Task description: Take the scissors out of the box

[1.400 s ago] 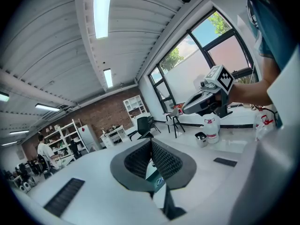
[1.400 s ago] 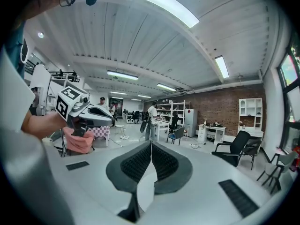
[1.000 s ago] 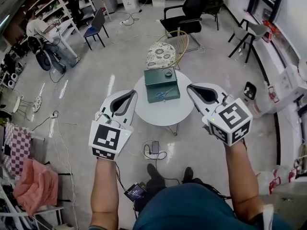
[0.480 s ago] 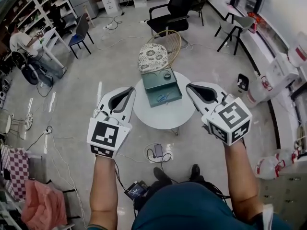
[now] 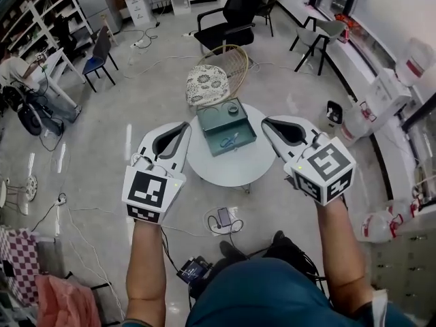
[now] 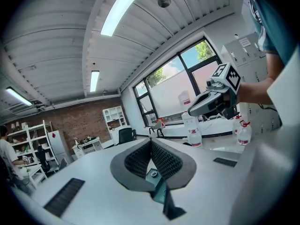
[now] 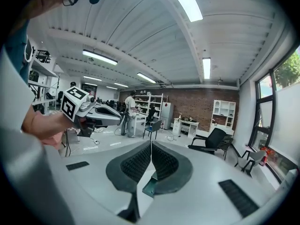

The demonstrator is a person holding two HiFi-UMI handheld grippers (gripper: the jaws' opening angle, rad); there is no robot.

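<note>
A green box (image 5: 225, 126) lies open on a small round white table (image 5: 235, 163) far below in the head view. Blue-handled scissors (image 5: 229, 140) rest inside the box's front half. My left gripper (image 5: 179, 127) hovers high above the table's left side, jaws shut with nothing between them. My right gripper (image 5: 270, 122) hangs above the table's right side, also shut and empty. In the left gripper view the left gripper's (image 6: 151, 142) pads meet, and the right gripper (image 6: 194, 110) shows beyond. In the right gripper view the right gripper (image 7: 151, 144) is closed on nothing.
A wicker chair with a patterned cushion (image 5: 210, 82) stands behind the table. A black office chair (image 5: 235, 18) is farther back. Cables and a phone (image 5: 224, 217) lie on the floor near my feet. Water jugs (image 5: 354, 122) stand at the right, shelves (image 5: 41, 19) at the left.
The head view has shifted: the table and box now sit a little higher and left in the frame. Both grippers hold nearly the same pose, still shut.
</note>
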